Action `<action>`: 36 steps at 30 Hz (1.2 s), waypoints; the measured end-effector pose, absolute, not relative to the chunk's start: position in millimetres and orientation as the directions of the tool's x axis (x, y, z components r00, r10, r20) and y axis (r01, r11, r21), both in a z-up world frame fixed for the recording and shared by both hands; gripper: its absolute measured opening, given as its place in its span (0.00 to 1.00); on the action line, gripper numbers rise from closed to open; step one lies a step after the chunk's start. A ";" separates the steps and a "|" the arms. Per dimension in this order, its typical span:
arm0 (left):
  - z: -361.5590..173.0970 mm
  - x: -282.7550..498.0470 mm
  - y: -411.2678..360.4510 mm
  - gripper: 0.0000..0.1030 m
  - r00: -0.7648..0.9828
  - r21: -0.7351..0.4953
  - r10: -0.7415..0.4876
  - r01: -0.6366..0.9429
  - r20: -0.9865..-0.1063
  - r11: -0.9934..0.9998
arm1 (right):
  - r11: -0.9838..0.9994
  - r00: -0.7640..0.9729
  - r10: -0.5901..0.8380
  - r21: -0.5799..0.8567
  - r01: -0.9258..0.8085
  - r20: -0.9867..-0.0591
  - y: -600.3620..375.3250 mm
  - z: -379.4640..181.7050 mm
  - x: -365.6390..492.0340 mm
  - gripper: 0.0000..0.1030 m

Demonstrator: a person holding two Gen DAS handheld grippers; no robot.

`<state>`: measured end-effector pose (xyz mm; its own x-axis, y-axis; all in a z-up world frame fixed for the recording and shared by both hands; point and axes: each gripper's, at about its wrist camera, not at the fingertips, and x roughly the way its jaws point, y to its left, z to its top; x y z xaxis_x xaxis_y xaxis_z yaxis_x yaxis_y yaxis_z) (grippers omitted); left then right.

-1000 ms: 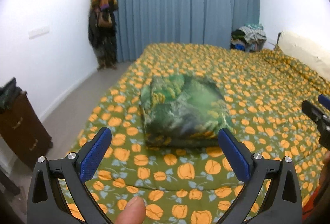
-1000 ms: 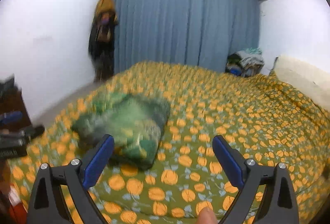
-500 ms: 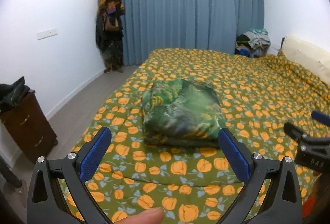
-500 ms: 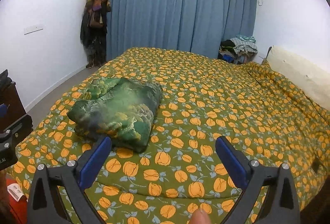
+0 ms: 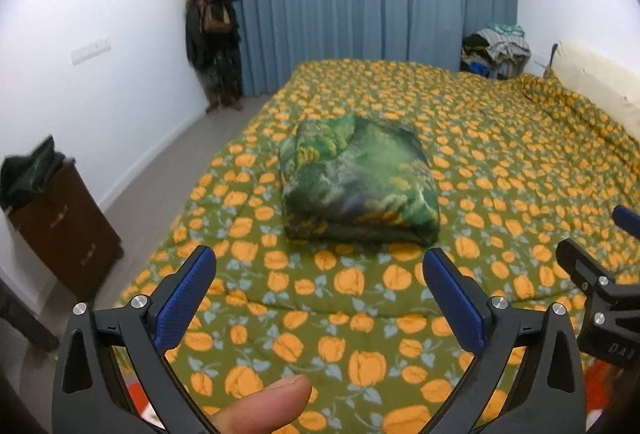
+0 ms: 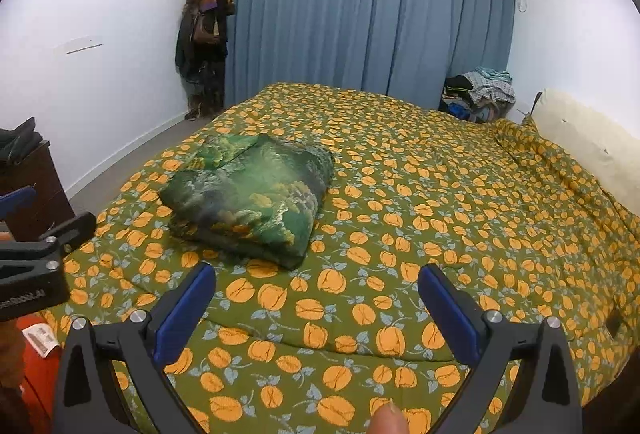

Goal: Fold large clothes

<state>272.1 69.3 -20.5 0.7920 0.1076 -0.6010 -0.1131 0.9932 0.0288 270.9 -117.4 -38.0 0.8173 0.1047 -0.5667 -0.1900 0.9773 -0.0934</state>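
We see a folded green blanket [image 5: 358, 182] on the bed [image 5: 500, 138], our left gripper [image 5: 320, 298] and right gripper [image 6: 318, 304] near the blanket, both jaws wide, holding nothing

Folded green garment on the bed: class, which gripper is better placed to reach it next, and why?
Left, probably. The folded green garment sits centred ahead of the open left gripper; for the open right gripper it lies off to the left. Neither touches it.
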 end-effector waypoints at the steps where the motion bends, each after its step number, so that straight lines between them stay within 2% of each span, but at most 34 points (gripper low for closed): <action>1: -20.2 272.0 70.4 1.00 0.787 0.021 0.105 -0.116 -0.608 0.993 | 0.977 0.817 0.112 -0.089 -0.196 -0.566 -116.4 -36.1 269.5 1.00; 8: -19.6 268.5 72.0 1.00 0.768 0.073 0.166 -0.155 -0.618 0.985 | 0.974 0.806 0.124 -0.084 -0.210 -0.578 -107.2 -38.0 264.2 1.00; 12: -18.3 266.1 76.2 0.99 0.764 0.044 0.153 -0.161 -0.627 0.986 | 0.975 0.795 0.120 -0.080 -0.207 -0.595 -104.3 -39.1 264.6 1.00; 21: -16.2 267.3 67.2 0.99 0.771 0.068 0.147 -0.133 -0.620 0.989 | 0.977 0.772 0.113 -0.070 -0.200 -0.626 -103.6 -32.2 259.8 1.00; 28: -11.4 265.5 62.2 0.99 0.774 0.082 0.155 -0.133 -0.614 0.988 | 0.982 0.796 0.080 -0.090 -0.166 -0.599 -104.6 -26.0 256.3 1.00; 36: -5.1 261.3 62.7 0.99 0.785 0.073 0.152 -0.136 -0.601 0.988 | 0.984 0.770 0.080 -0.073 -0.163 -0.633 -106.8 -35.5 259.2 1.00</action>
<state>261.3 62.7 -5.1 0.7847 0.1523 -0.6009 -0.1359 0.9880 0.0729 259.2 -106.8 -35.5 0.7702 0.0805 -0.6327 -0.1630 0.9839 -0.0734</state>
